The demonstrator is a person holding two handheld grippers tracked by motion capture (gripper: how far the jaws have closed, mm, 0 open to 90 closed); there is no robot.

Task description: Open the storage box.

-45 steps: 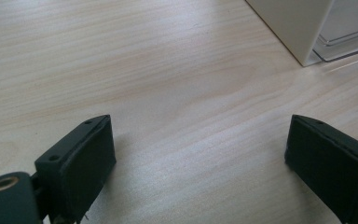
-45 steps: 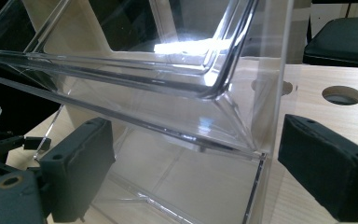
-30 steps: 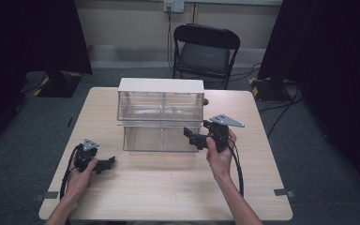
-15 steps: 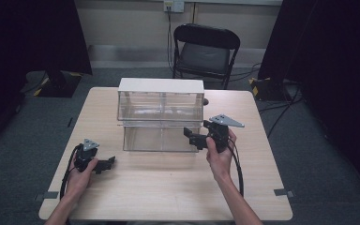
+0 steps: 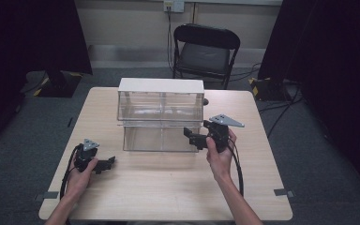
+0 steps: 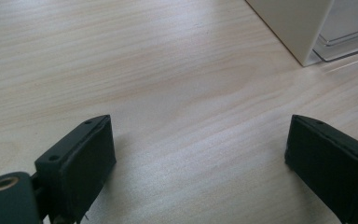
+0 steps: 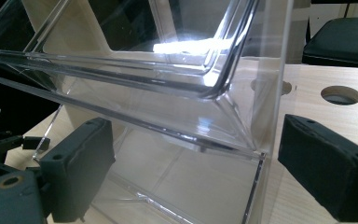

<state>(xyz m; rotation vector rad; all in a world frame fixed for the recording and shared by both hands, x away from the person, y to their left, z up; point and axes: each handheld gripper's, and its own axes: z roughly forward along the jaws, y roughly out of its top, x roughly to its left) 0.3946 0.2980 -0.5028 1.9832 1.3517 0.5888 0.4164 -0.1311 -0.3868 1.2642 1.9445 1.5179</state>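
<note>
Jaws wide at the clear drawer unit

Right gripper (image 5: 193,137) is up at the front right corner of the clear drawer unit (image 5: 161,117), and what a close look the right gripper view gives: the two black jaws stand spread wide, nothing between the pads, with the unit's transparent corner (image 7: 242,116) framed right in the gap. One jaw sits across the clear front face, the other out past the unit's right side wall over bare wood. Whether a pad touches the plastic, I cannot tell. The right hand (image 5: 220,154) wraps the gripper's body from behind, with the grey three-cornered plate riding on top.

Over to the left gripper (image 5: 107,162), low at the near left part of the table (image 5: 168,187), well apart from the unit. The left hand (image 5: 82,176) holds it down near the wood, cable looping back toward the person. In the left gripper view its jaws are parted just as wide, empty, with plain wood grain between them and the unit's white side panel (image 6: 293,23) off at the upper right.

The drawer unit itself stands upright mid-table toward the far edge, white top, two clear tiers stacked. Beyond the table, a black folding chair (image 5: 206,49) waits on the grey floor.
</note>
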